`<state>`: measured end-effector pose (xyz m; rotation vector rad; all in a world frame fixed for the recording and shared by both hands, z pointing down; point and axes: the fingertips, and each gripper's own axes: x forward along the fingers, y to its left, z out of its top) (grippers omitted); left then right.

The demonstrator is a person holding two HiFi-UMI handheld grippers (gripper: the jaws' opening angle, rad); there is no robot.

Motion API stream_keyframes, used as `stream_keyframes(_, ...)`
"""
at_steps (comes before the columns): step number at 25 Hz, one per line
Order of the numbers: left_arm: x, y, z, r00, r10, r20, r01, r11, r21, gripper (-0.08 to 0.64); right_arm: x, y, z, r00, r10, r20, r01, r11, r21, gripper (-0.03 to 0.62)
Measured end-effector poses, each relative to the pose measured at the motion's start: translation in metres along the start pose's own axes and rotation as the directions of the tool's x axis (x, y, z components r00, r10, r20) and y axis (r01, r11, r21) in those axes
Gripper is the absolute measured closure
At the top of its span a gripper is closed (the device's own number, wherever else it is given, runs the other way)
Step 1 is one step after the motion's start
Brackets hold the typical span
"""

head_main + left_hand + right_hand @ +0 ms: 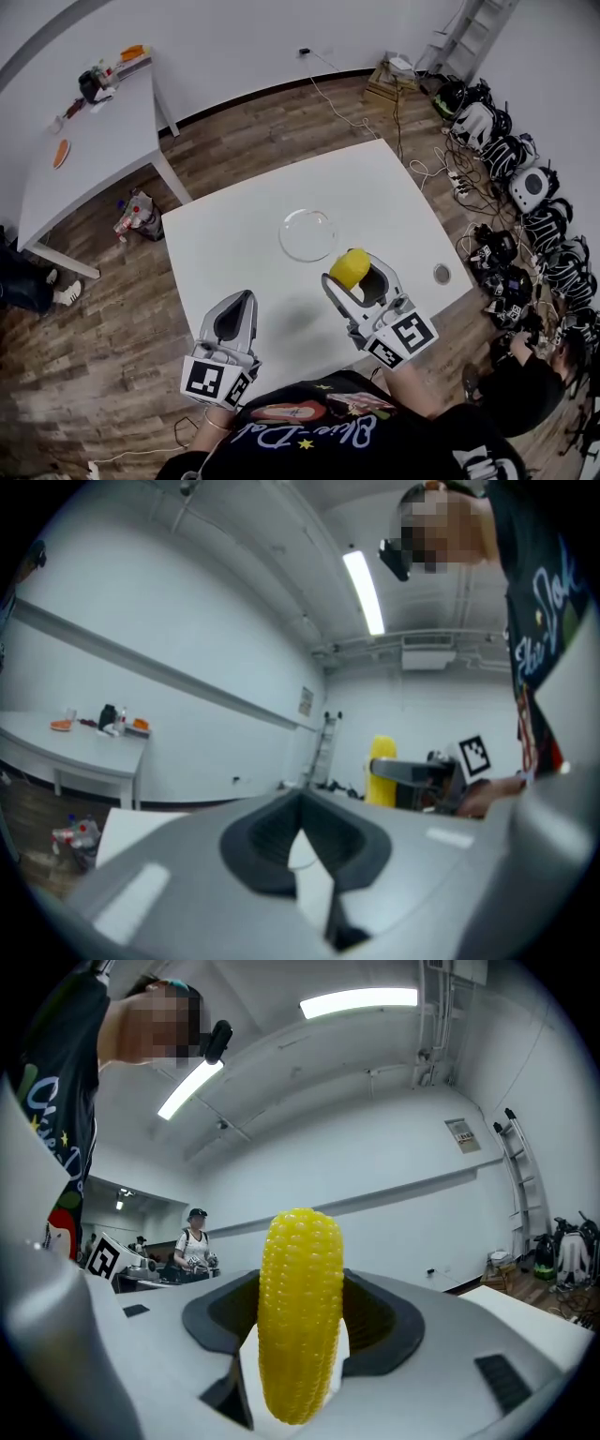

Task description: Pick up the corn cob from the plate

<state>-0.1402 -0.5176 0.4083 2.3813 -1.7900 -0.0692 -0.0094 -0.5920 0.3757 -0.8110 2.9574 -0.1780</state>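
Right gripper (298,1340): jaws pinched on the corn cob (300,1321), one pad on each side of its lower half. In the right gripper view the cob stands upright across the jaws, its rounded tip well above them and its kernels bright yellow. In the head view the cob's end pokes out of the jaws toward the plate (307,235), a clear glass dish near the middle of the white table (225,239). The cob is off the plate, just beside its near rim on the person's side; whether it hangs over the rim cannot be told. Left gripper (234,317): jaws pressed together at the tips, nothing between them, only a sliver of table showing through the gap behind. It is held over the table's near edge, apart from the right gripper and to the left of the plate. A small round disc (442,274) lies near the table's right edge. Farther out, a second white table (89,150) with small items stands at upper left, a bag (139,217) sits on the wood floor between the tables, and headset gear (525,187) lines the right wall.
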Motion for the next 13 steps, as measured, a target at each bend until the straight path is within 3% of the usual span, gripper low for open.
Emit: stream_keyframes(13,-0.0053,-0.0019,-0.0037,1.000,-0.002,-0.005,0.002,1.000,0.003,0.572,-0.0088,0.0063,0.0078,1.000,-0.008,0.026,0.008,1.000,-0.006,0.334)
